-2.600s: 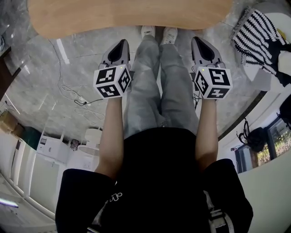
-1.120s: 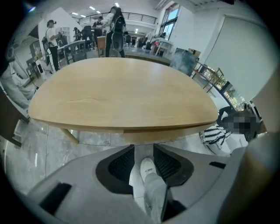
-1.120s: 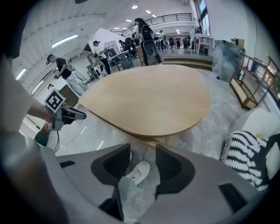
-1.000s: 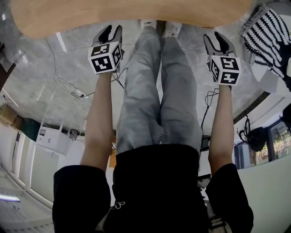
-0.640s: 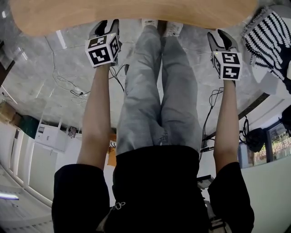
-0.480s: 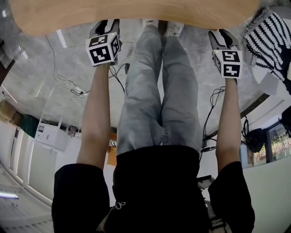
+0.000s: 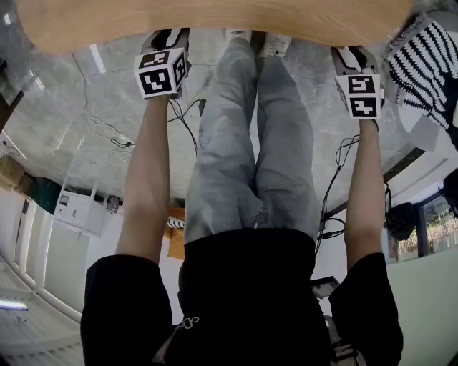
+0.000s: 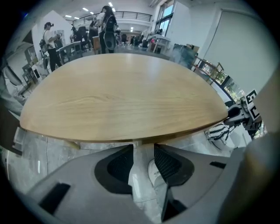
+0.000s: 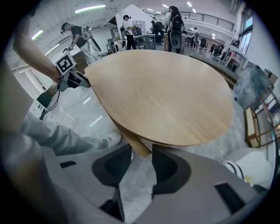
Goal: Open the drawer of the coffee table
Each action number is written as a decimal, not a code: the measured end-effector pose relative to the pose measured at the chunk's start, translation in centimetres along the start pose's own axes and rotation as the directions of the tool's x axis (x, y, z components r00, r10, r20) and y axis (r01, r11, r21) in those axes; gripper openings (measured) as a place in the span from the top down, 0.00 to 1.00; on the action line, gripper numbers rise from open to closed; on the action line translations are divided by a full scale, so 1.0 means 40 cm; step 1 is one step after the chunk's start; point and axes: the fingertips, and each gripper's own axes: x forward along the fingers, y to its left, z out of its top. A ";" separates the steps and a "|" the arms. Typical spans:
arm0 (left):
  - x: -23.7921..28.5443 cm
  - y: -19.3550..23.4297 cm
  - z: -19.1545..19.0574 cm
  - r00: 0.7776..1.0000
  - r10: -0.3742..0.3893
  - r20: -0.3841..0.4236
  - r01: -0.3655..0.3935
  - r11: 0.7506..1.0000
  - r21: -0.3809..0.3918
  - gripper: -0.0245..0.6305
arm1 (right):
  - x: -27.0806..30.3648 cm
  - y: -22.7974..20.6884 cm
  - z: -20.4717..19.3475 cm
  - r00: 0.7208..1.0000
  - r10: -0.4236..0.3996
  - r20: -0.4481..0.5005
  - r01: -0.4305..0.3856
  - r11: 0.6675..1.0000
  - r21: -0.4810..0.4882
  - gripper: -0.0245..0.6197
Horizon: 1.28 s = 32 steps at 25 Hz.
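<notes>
The coffee table (image 7: 215,21) has a light wooden oval top that fills the head view's upper edge. My left gripper (image 7: 170,39) stands open at its near edge on the left, fingertips just under the rim. In the left gripper view (image 8: 142,154) only floor and a white shoe (image 8: 154,169) show between the jaws. On the right, my right gripper (image 7: 348,54) reaches the same edge; its jaws (image 9: 141,158) are closing with nothing between them. A wooden part (image 9: 131,139) under the tabletop lies just ahead of them. I cannot make out the drawer front.
My legs and white shoes (image 7: 266,44) stand between the two arms, close to the table. A black-and-white striped cloth (image 7: 422,61) lies at the right. Cables (image 7: 107,136) trail over the grey marble floor. People (image 9: 78,35) stand far behind the table.
Both grippers have moved up the picture to the table's near edge. The right one has rolled, so its marker cube shows another face.
</notes>
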 end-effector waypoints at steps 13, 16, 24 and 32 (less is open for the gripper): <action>0.005 -0.017 -0.002 1.000 0.004 -0.007 -0.003 0.999 0.049 0.82 | 0.007 0.001 -0.007 0.999 -0.010 -0.037 0.008 0.998 -0.060 0.76; 0.002 -0.015 -0.002 1.000 0.009 -0.008 -0.009 0.999 0.046 0.83 | 0.006 0.008 -0.010 0.998 -0.008 -0.057 0.003 0.996 -0.089 0.77; -0.008 -0.016 -0.016 1.000 0.027 -0.011 -0.027 0.999 0.038 0.84 | 0.004 0.019 -0.022 0.997 -0.001 -0.079 -0.006 0.996 -0.094 0.78; -0.038 -0.027 -0.075 0.998 0.022 -0.055 -0.020 0.999 0.048 0.85 | -0.013 0.072 -0.067 0.992 0.038 -0.117 -0.050 0.994 -0.102 0.78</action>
